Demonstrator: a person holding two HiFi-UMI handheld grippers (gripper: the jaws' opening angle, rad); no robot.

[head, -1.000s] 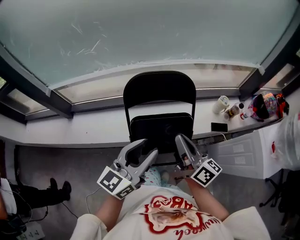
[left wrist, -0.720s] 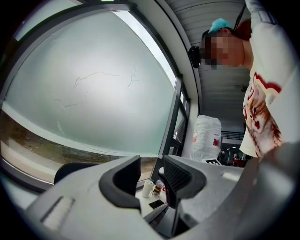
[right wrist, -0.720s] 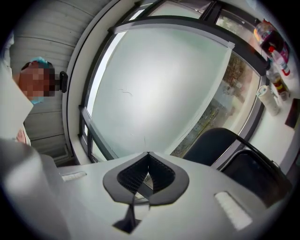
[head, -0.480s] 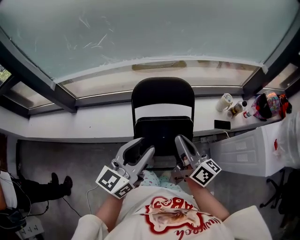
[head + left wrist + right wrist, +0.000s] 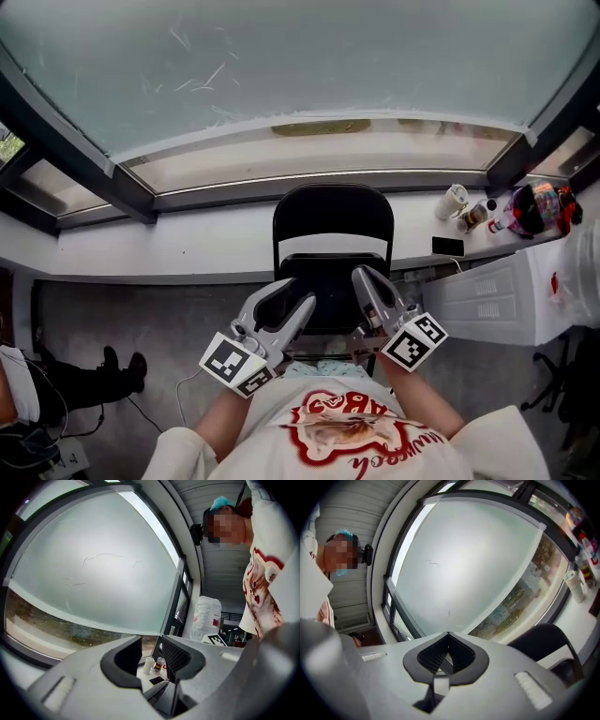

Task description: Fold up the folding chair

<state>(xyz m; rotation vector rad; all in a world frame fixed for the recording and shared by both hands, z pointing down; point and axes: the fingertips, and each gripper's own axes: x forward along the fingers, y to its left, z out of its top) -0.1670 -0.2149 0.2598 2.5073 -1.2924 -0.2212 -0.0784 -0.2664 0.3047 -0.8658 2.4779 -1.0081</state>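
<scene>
A person in a white shirt (image 5: 356, 436) with a red print holds two grippers low over the front of a black folding chair (image 5: 332, 246), neither one gripping it. The left gripper (image 5: 292, 296) has its jaws spread with nothing between them; the gap in the left gripper view (image 5: 152, 656) frames only the far ledge. The right gripper (image 5: 364, 279) has its jaws pressed together at the tips on nothing, as the right gripper view (image 5: 447, 653) shows, with the chair's backrest (image 5: 546, 639) off to the lower right, apart from them. From the head view both gripper tips overlap the front edge of the seat (image 5: 330, 277); contact cannot be judged. The chair stands open, seat flat, its rounded backrest upright, a slot of white showing between the two. Its back is toward a white ledge (image 5: 187, 248), where a cup (image 5: 450, 202), bottles (image 5: 473, 217) and a dark phone (image 5: 445, 247) sit to the right. Beyond rises a frosted window (image 5: 300, 66) in a dark frame.
</scene>
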